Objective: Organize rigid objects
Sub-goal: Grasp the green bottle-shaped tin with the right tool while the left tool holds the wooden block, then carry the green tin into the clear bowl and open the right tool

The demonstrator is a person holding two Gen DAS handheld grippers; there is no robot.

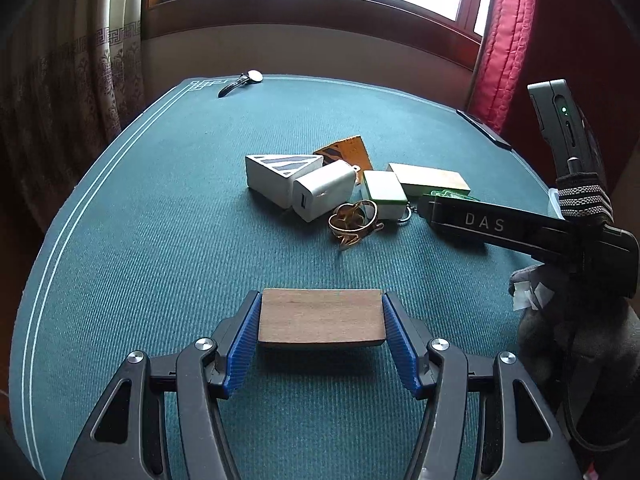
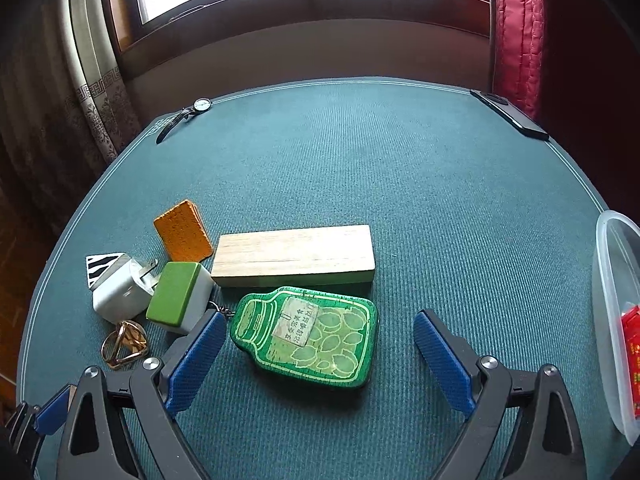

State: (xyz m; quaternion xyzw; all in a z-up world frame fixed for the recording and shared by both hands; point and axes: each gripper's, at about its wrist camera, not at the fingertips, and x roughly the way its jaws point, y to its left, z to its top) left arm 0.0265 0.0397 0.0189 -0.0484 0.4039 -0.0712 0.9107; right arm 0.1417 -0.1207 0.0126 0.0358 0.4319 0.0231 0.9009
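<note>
Your left tongs (image 1: 322, 322) clamp a dark flat wooden block (image 1: 320, 320) above the worktop (image 1: 160, 208), near side of the green jar-shaped tin (image 2: 310, 336). Your right tongs (image 2: 320, 344) stand apart, straddling that tin.

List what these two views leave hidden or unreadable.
- Clear container: cut off by the right wrist view's right edge; red contents only partly seen.
- Wristwatch: too small in both views to read the dial.
- Green bottle-shaped tin: in the left wrist view, mostly hidden behind the right tool.
</note>
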